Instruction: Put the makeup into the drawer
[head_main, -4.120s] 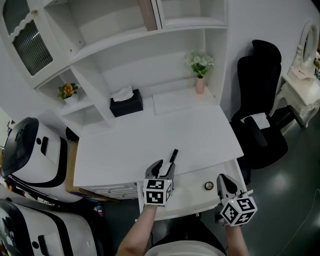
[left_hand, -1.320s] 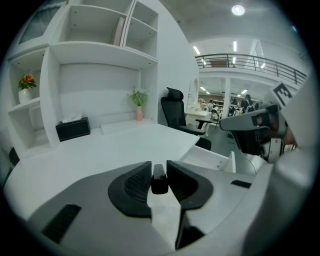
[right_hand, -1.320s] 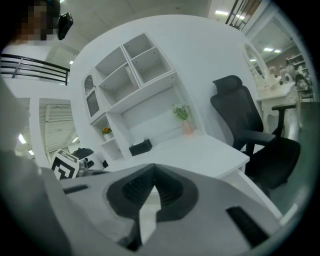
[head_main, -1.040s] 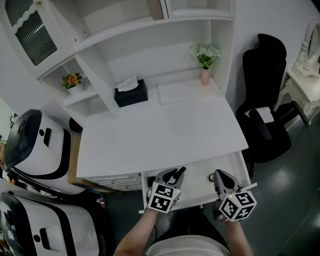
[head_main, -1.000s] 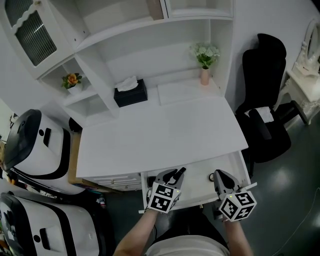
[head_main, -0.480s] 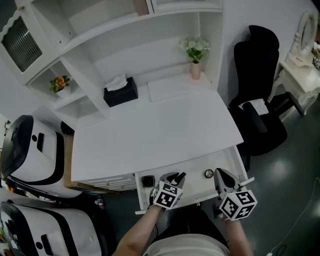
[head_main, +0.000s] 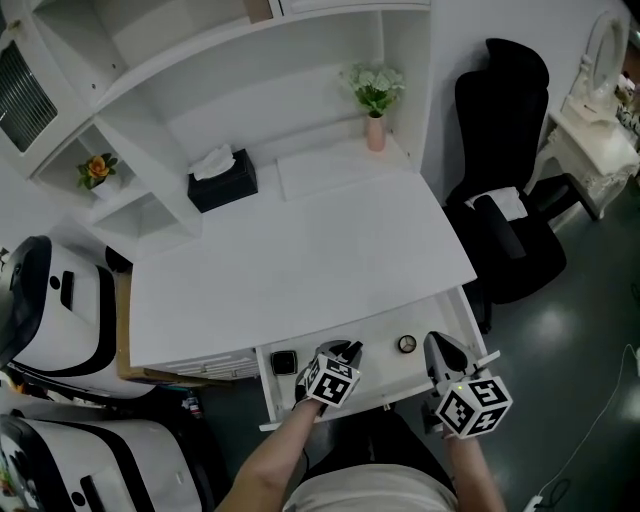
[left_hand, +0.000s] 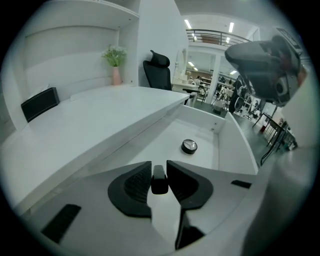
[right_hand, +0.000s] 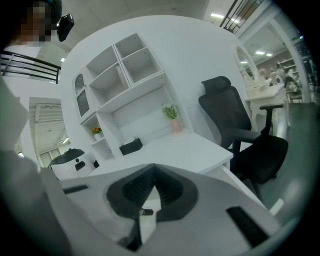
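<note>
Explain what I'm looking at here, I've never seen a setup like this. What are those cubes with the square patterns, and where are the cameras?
There is no robot here. A person holds a two-jaw gripper in each hand, and the patterned cubes are part of those grippers. One picture comes from a camera on the person's head, looking down. The other two cameras ride on the grippers and look along their jaws.

Below is a white desk with its drawer open. A round compact and a small dark square case lie inside.

The left gripper pinches a slim black makeup stick over the drawer. The right gripper is closed and empty.
</note>
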